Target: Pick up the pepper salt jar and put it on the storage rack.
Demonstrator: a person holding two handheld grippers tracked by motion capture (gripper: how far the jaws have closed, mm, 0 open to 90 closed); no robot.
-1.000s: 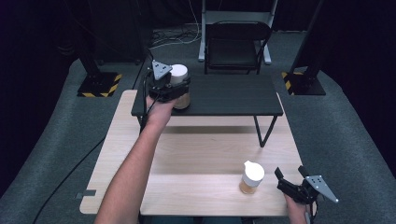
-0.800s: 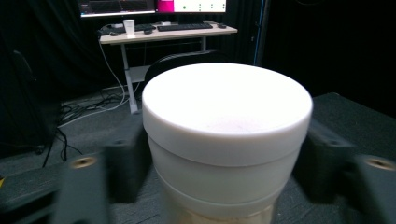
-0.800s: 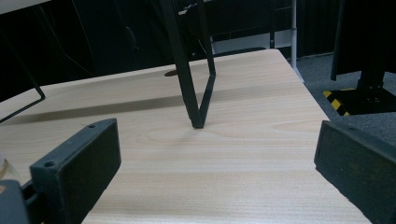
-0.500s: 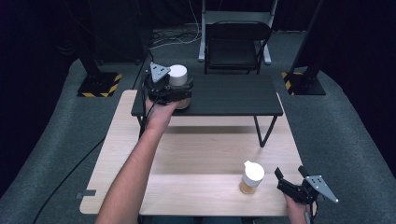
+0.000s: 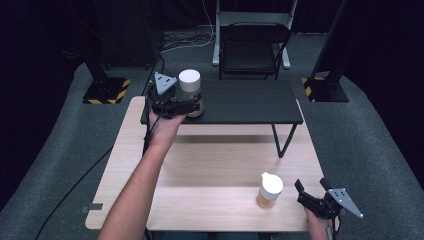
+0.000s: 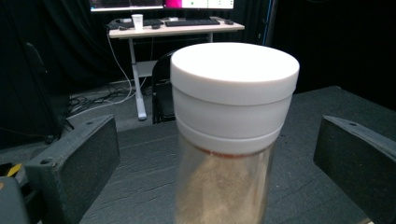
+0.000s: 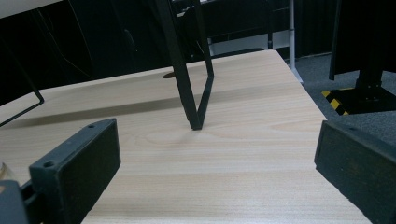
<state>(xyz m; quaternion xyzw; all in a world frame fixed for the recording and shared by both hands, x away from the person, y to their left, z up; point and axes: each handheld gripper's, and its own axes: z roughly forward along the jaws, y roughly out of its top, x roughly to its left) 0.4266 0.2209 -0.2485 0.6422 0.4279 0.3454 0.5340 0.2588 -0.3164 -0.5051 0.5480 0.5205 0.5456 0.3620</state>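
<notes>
A clear jar (image 5: 190, 92) with a white lid and brown powder inside stands upright on the black low table (image 5: 250, 102), near its left end. My left gripper (image 5: 192, 107) is around it, and its jaws have just been opening. In the left gripper view the jar (image 6: 229, 140) stands between the pads (image 6: 74, 172) with a gap on each side. A second, smaller white-capped jar (image 5: 270, 190) stands on the wooden table (image 5: 210, 165) at the front right. My right gripper (image 5: 311, 186) rests just right of it, open, with only bare wood between its jaws (image 7: 219, 158).
The black low table stands on thin legs (image 7: 191, 93) over the back of the wooden table. Behind them are a black chair (image 5: 252, 47) and two stand bases with yellow-black stripes (image 5: 107, 90) (image 5: 325, 90). A cable (image 5: 75, 185) trails over the grey floor at the left.
The left jaws have let go of the jar, which now stands free on the black table. The left hand has drawn back a little toward the person. The right gripper has kept still.
</notes>
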